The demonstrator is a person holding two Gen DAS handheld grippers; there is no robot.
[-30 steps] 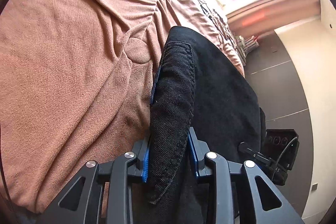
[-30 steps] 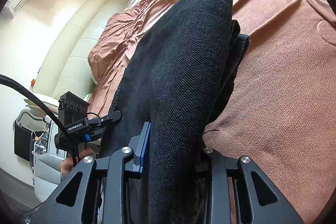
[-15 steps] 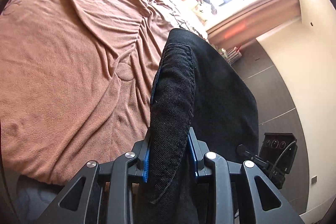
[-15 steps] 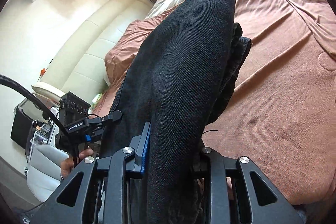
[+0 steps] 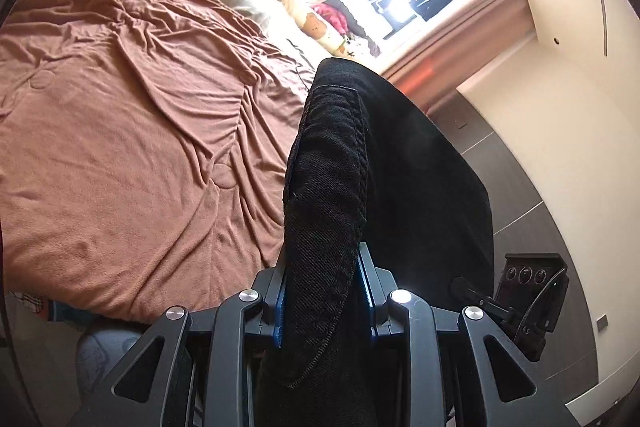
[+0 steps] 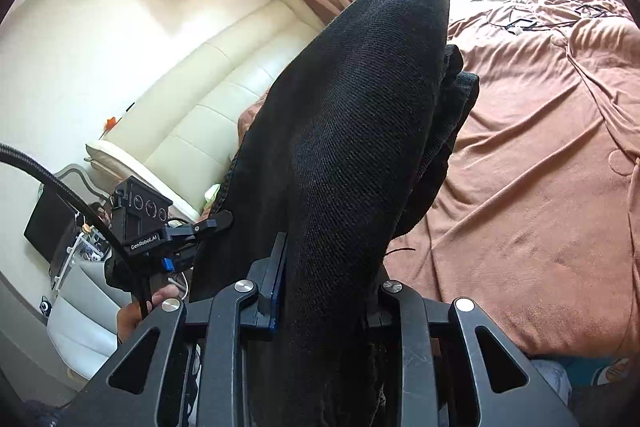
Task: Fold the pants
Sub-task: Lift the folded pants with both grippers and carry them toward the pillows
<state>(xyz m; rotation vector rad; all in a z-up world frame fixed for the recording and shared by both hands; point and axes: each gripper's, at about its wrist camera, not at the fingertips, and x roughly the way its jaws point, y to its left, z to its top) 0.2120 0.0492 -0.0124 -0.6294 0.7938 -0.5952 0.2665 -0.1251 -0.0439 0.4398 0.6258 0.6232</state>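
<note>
Black denim pants (image 5: 400, 163) held above the rust-brown bed cover (image 5: 132, 131).
We clamp them in our left tongs (image 5: 323, 291) and right tongs (image 6: 326, 291).

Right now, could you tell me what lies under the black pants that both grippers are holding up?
A rumpled brown blanket covers the bed beneath the black pants. The pants themselves hide whatever is directly below them.

I hold the black pants (image 6: 352, 147) clamped in my right gripper (image 6: 324, 291), above the bed's brown blanket (image 6: 540, 187); my left gripper (image 6: 208, 227) grips their far edge, a cream headboard (image 6: 208, 99) behind.
</note>
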